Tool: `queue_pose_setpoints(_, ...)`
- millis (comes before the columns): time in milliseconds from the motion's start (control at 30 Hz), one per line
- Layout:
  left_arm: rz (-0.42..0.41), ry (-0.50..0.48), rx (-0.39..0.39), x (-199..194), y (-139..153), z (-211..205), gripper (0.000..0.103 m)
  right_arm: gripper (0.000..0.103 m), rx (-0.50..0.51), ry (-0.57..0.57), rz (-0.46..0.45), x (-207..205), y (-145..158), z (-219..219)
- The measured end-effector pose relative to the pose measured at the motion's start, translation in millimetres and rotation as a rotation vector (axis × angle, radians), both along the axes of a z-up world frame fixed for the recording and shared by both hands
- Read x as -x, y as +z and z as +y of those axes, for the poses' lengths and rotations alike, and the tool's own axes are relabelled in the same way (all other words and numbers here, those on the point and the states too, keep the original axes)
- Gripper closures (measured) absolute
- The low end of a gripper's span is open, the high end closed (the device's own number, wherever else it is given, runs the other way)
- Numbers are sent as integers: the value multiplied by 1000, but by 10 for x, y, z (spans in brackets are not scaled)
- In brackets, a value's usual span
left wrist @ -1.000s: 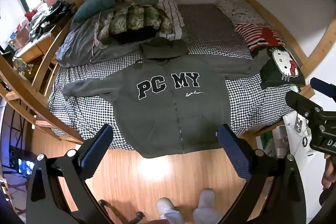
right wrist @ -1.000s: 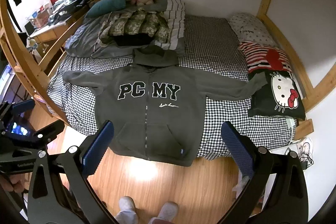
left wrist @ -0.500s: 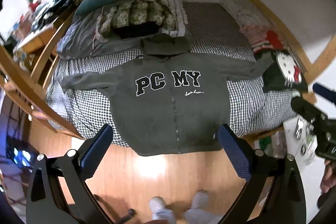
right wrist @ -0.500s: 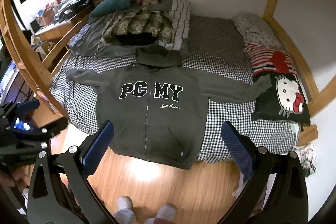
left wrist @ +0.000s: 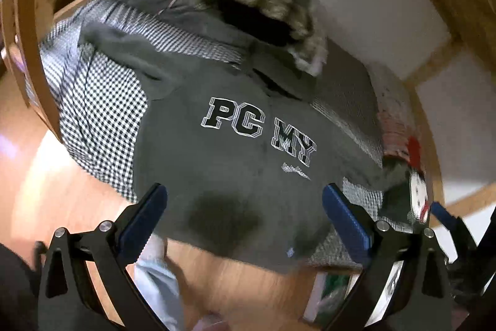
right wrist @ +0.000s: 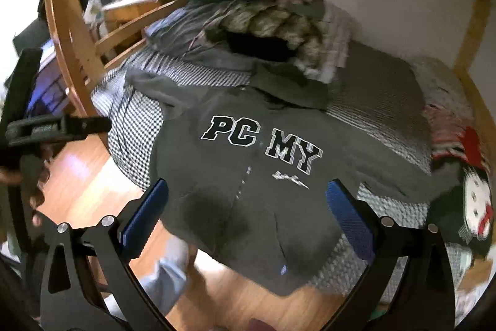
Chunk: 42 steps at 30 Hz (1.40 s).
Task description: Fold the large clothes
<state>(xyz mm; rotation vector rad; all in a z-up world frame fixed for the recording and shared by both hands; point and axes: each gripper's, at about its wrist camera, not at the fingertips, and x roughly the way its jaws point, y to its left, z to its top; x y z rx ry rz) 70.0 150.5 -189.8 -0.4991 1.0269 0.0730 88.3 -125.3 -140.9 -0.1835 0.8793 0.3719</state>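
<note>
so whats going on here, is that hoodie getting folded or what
Not yet. A person holds a gripper in each hand above a grey hoodie spread face up on the checked bed, sleeves out to the sides, hem hanging over the bed's edge. The left gripper and right gripper are both open and holding nothing. No fold has been made so far.
</note>
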Motion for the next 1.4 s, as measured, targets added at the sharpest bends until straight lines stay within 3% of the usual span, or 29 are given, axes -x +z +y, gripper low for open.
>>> queue_pose_setpoints(100,8,78,67,-376,-585,617,5,3,25,88,-21,-374,-325,486)
queue_pose_setpoints(267,4,144,214,-1218,-1469,1785,5,6,63,282,-36,-1240,-1084,1727)
queue_pose_setpoints(400,-54,260,278,-1808,-1958,2655,5,10,80,436,11,-1910,-1726,2795)
queue_pose_setpoints(500,-85,369,355,-2168,-2283,3268,5,16,81,501,24,-2141,-2045,3277)
queue_pose_setpoints(700,-140,537,511,-2556,-2656,4058,5,16,130,593,-26,-2466,-2463,4161)
queue_pose_setpoints(800,-181,596,586,-2743,-2676,4385,5,23,115,679,-26,-2592,-2495,4508)
queue_pose_setpoints(867,-201,618,584,-2910,-2619,4578,5,28,128,728,-44,-2653,-2476,4697)
queue_pose_setpoints(933,-214,636,584,-3044,-2576,4777,7,40,180,764,-76,-2706,-2539,4940)
queue_pose_setpoints(967,-224,642,585,-3124,-2539,4857,12,44,198,782,-80,-2756,-2588,5045)
queue_pose_setpoints(1000,-219,655,576,-3182,-2515,4912,34,59,207,800,-76,-2784,-2628,5133)
queue_pose_setpoints(1033,-204,669,573,-3209,-2538,4977,66,66,215,815,-68,-2828,-2679,5255)
queue_pose_setpoints(1067,-150,689,581,-3275,-2583,5020,81,68,233,821,-73,-2855,-2723,5353)
queue_pose_setpoints(1100,-116,694,594,-3283,-2645,5066,89,68,274,825,-101,-2865,-2786,5470)
queue_pose_setpoints(1200,-112,690,622,-3313,-2705,5106,92,67,358,849,-191,-2824,-2913,5709)
queue_pose_setpoints(1300,-125,645,579,-3313,-2579,5118,93,58,354,850,-296,-2762,-2875,5768)
queue_pose_setpoints(1367,-113,610,522,-3391,-2456,5107,93,64,337,860,-295,-2740,-2866,5719)
queue_pose_setpoints(1400,-112,582,483,-3443,-2383,5078,93,78,337,863,-293,-2750,-2873,5722)
